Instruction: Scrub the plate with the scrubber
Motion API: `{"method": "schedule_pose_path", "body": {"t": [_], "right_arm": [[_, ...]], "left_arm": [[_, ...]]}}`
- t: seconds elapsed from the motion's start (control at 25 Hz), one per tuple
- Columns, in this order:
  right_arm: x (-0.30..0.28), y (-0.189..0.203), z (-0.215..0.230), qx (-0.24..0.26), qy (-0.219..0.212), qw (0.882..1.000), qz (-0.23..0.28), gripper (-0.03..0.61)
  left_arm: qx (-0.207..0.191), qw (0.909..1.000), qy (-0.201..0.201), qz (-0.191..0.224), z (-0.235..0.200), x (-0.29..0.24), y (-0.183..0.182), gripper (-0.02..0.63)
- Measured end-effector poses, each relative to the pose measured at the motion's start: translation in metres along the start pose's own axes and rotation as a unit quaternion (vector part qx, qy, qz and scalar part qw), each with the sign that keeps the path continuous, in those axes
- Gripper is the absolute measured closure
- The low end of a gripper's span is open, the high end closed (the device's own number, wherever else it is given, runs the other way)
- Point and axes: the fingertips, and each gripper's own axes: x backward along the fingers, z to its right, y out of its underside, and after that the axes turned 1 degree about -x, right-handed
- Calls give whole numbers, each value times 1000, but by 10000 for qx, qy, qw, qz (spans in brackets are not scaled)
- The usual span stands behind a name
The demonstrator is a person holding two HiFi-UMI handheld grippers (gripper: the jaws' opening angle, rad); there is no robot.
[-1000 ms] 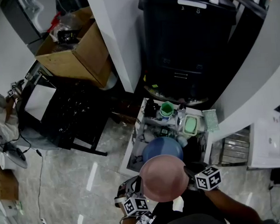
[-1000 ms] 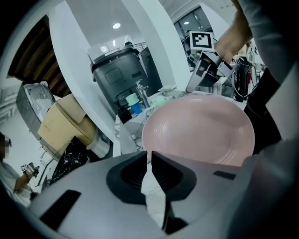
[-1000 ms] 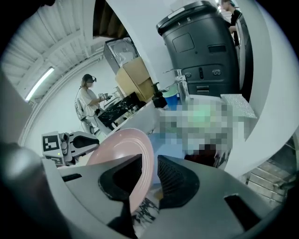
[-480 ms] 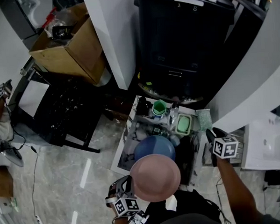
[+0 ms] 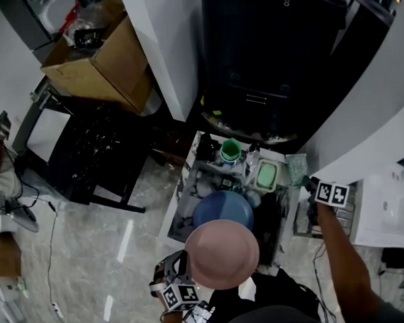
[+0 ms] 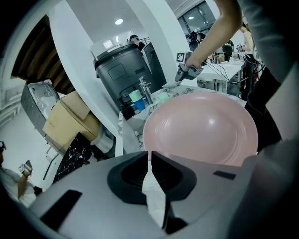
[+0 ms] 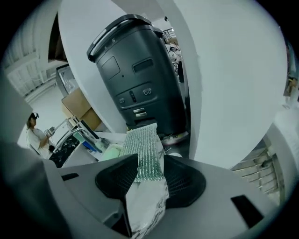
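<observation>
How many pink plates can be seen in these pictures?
1. The pink plate is gripped at its rim by the left gripper, at the bottom of the head view. Others may be hidden beneath it.

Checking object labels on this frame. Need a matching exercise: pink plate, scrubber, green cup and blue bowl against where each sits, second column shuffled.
Things
1. pink plate
2. scrubber
3. green cup
4. blue bowl

Places
a. lying just right of the pale green tray
b. just beyond the plate in the head view, partly covered by it
c. gripped at its rim by the left hand-held gripper
d. upright, left of the pale green tray and further back

Pairs: 1-c, 2-a, 3-d, 4-b
</observation>
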Motion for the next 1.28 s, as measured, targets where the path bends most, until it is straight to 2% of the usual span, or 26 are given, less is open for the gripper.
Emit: {"method": "schedule_pose_path", "body": {"t": [0.12, 0.44, 0.68, 0.88, 1.04, 1.28], "right_arm": [[-2, 0, 2, -188, 1, 9998, -1, 400], [1, 4, 2, 158, 68, 9997, -181, 526], [12, 4, -1, 358, 89, 9993, -110, 540], [48, 0, -28, 776, -250, 9967, 17, 541], [88, 19, -98, 1547, -914, 9837, -106, 540], [125, 95, -218, 2541, -1975, 9447, -625, 540]], "left_arm": [[17, 10000, -24, -16, 0, 0, 0, 589], [-41, 10000, -39, -52, 0, 2, 1, 591], [34, 10000, -43, 31, -1, 1, -3, 591], [-72, 10000, -37, 24, 0, 1, 0, 591], [-80, 9999, -54, 108, 0, -1, -1, 591], [-77, 9998, -36, 202, 1, 0, -3, 591]]}}
